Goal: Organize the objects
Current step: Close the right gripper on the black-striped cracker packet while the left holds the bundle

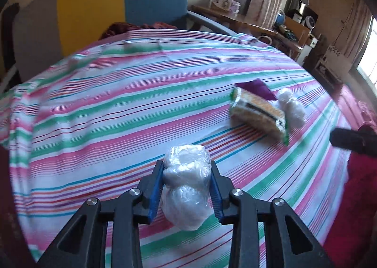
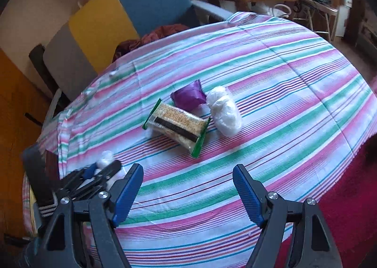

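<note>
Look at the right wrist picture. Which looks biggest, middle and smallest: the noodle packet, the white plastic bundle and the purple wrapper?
1. The noodle packet looks biggest.
2. The white plastic bundle looks next.
3. The purple wrapper looks smallest, though the packet hides part of it, so second and third are close.

Left gripper (image 1: 187,187) jaws clamp a white plastic-wrapped bundle (image 1: 186,191) above the striped tablecloth (image 1: 117,107).

I see a surface (image 2: 294,74) under a pink, green and white striped cloth. On it lie a green-edged cracker packet (image 2: 176,123), a purple pouch (image 2: 188,97) just behind it, and a white plastic-wrapped bundle (image 2: 225,111) beside both.
</note>
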